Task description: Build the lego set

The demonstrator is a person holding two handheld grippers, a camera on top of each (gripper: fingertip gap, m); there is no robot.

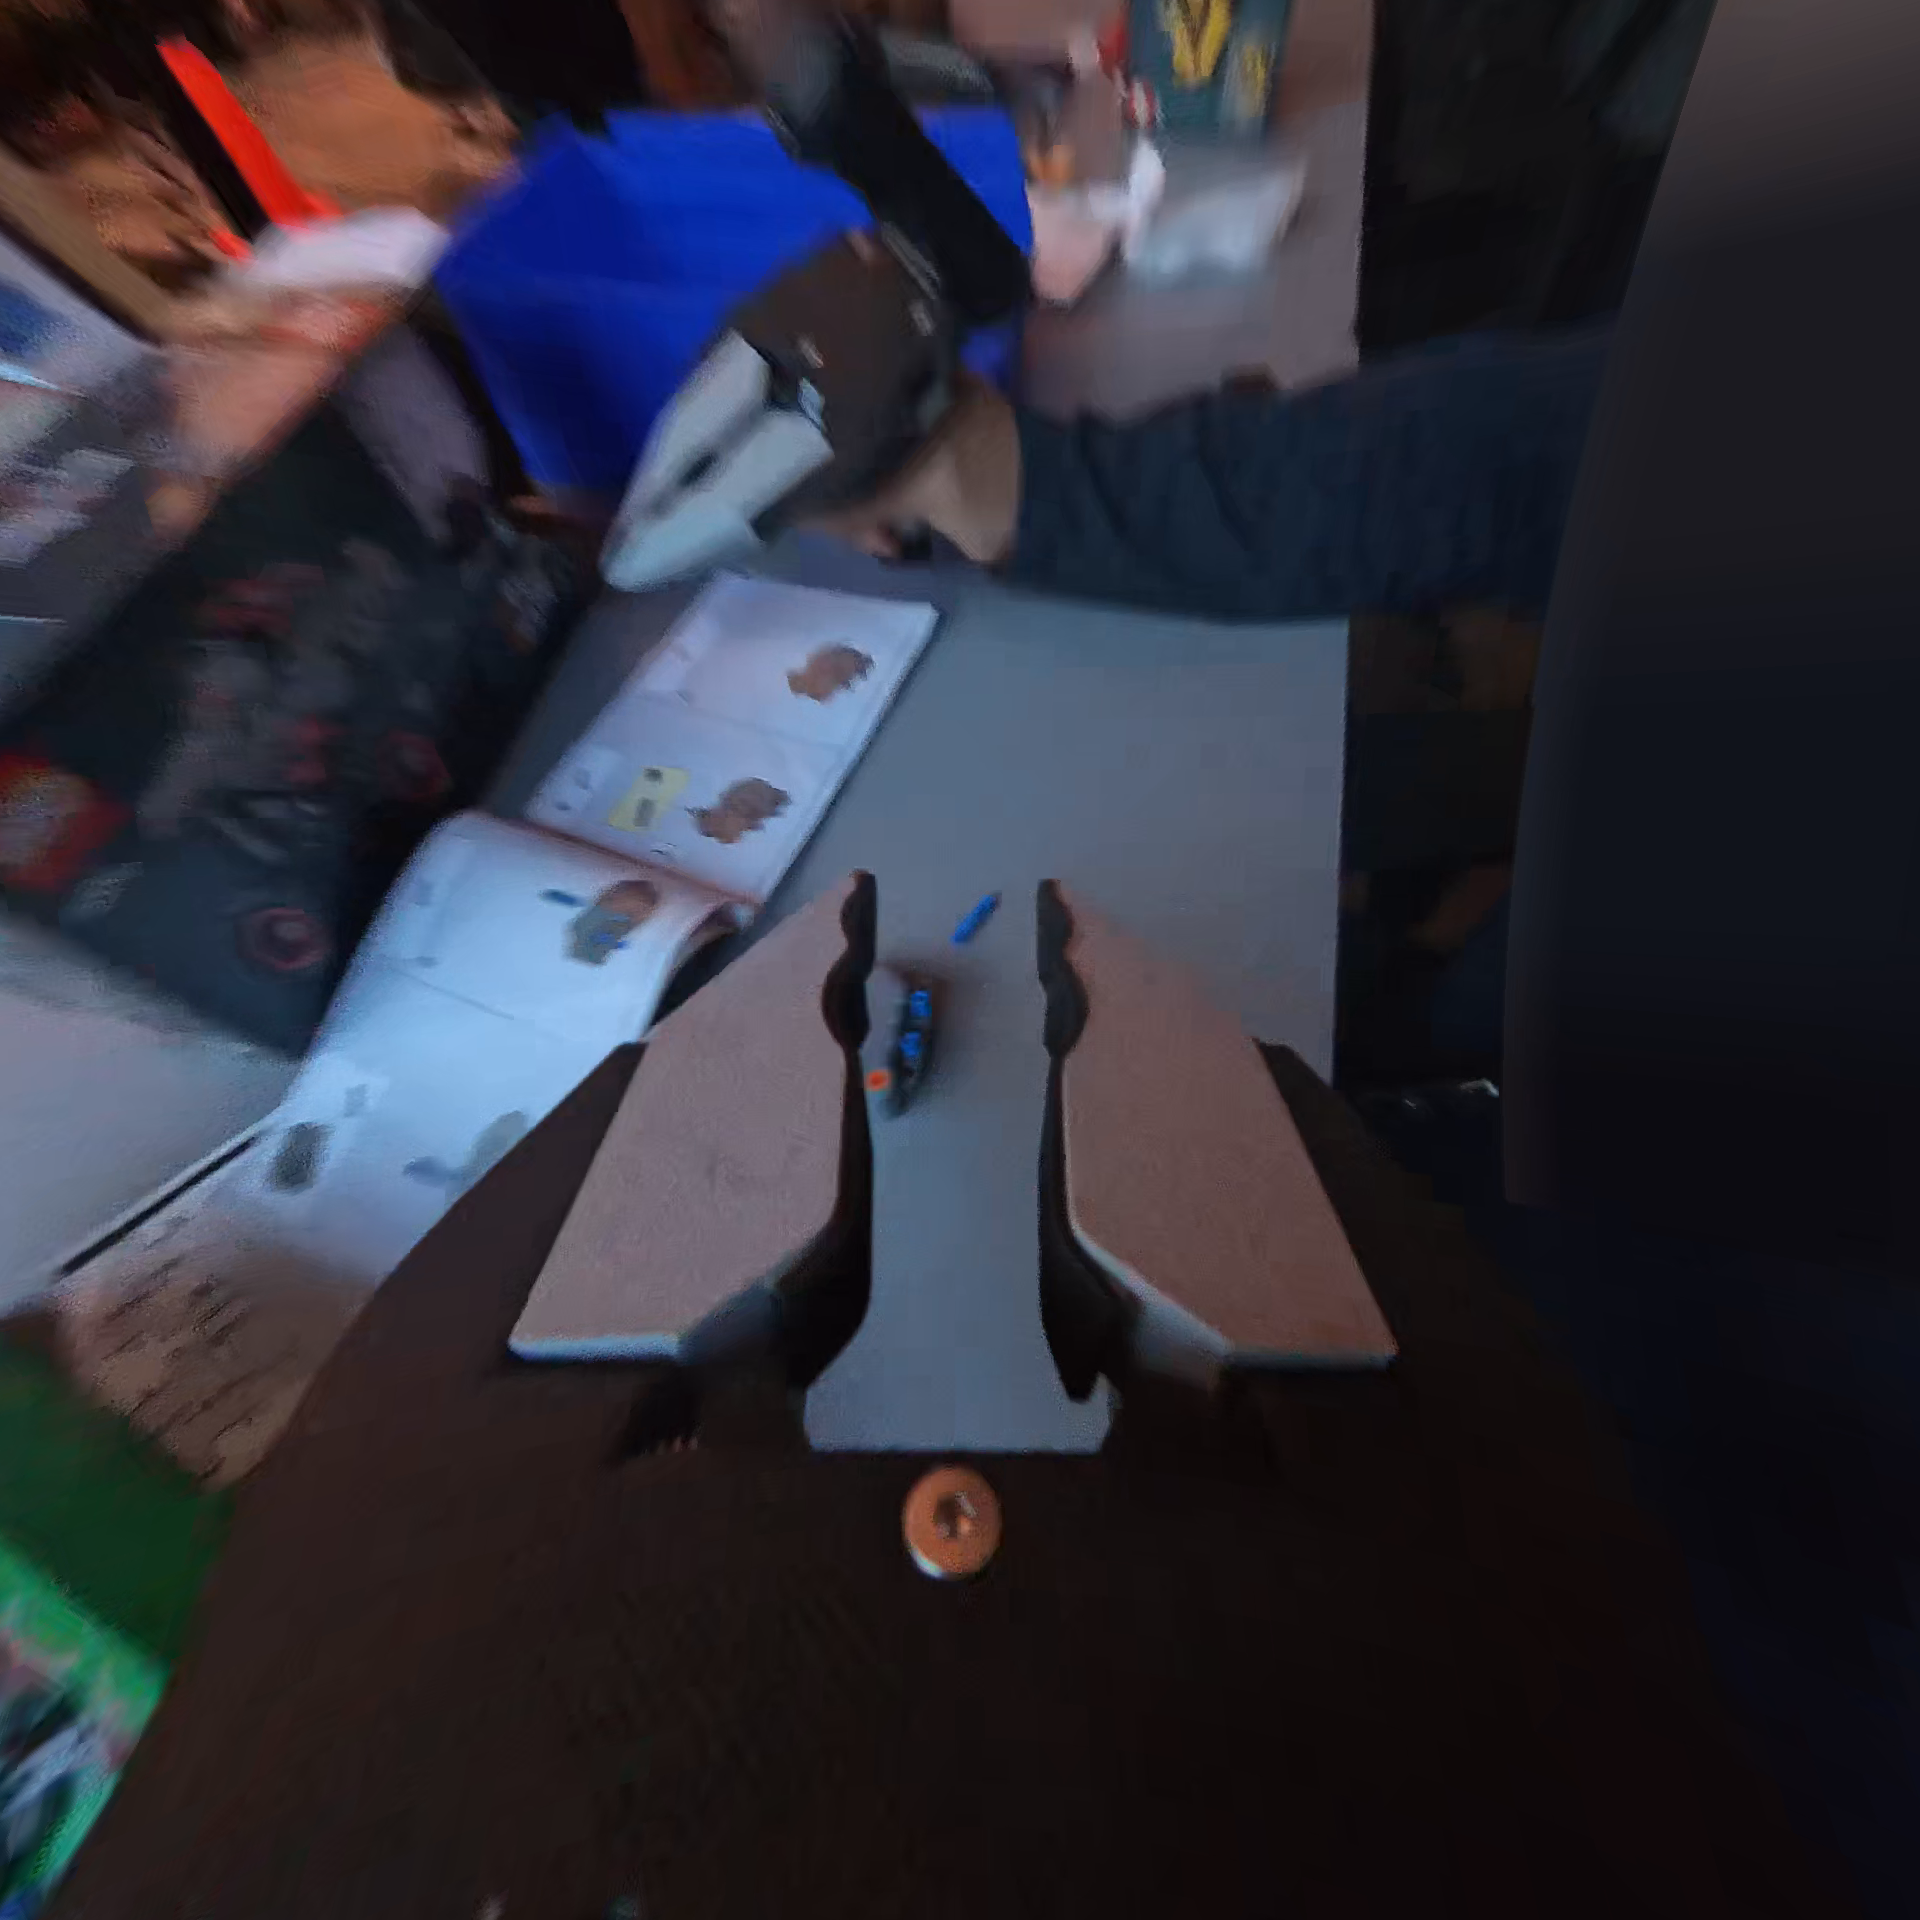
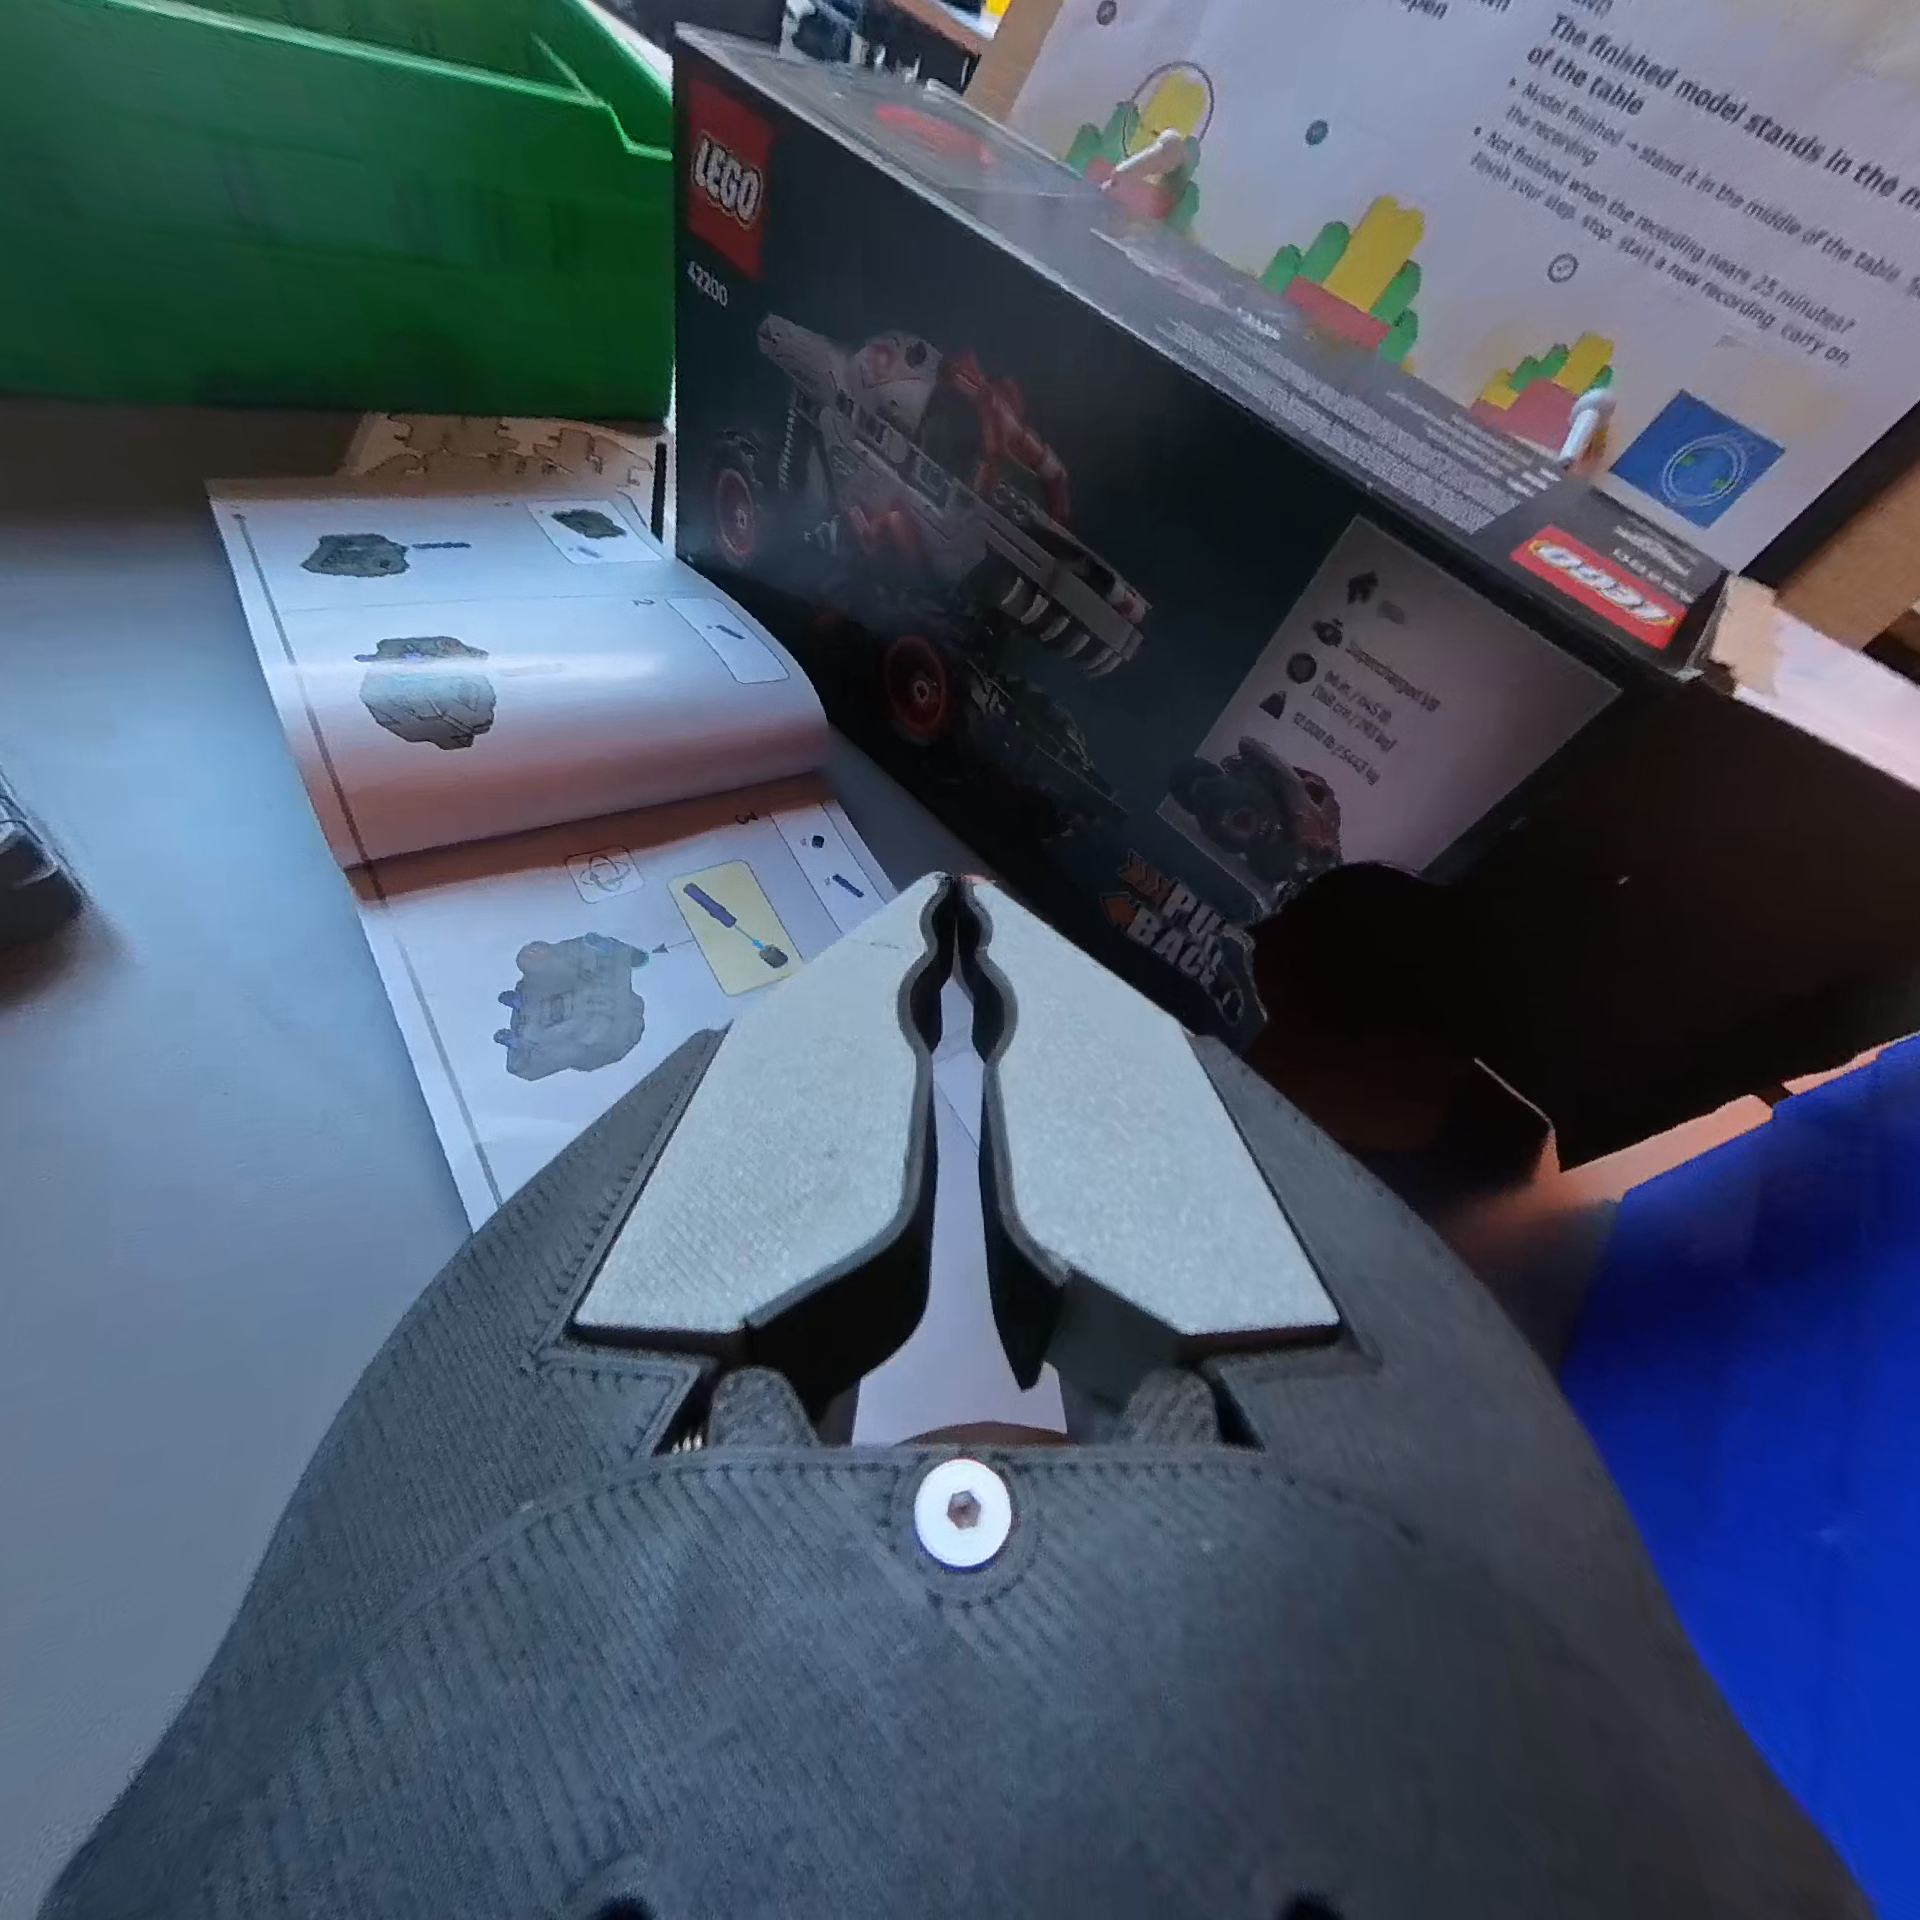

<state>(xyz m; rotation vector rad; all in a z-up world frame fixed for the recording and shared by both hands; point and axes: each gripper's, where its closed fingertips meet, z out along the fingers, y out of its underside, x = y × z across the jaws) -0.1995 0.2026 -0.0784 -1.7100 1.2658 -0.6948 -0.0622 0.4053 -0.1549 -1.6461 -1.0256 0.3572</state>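
Note:
In the blurred left wrist view, my left gripper [image 1: 954, 906] is open and empty, low over the grey table [image 1: 1143, 748]. A small dark lego assembly with blue parts [image 1: 909, 1039] lies on the table between its fingers, nearer the left one. A loose blue pin [image 1: 977, 916] lies just beyond it. The open instruction booklet [image 1: 748, 727] lies to the left. My right gripper [image 2: 956, 889] is shut with its tips touching and nothing visible between them, above the booklet's [image 2: 520, 727] near page. It also shows farther off in the left wrist view [image 1: 717, 468], held by a hand [image 1: 961, 468].
The black lego box [image 2: 1039, 520] stands behind the booklet. A green bin [image 2: 312, 208] is at the back left and a blue bin [image 2: 1766, 1351] at the right. A printed sheet [image 2: 1558, 156] stands behind the box. A dark object [image 2: 26, 873] sits at the left edge.

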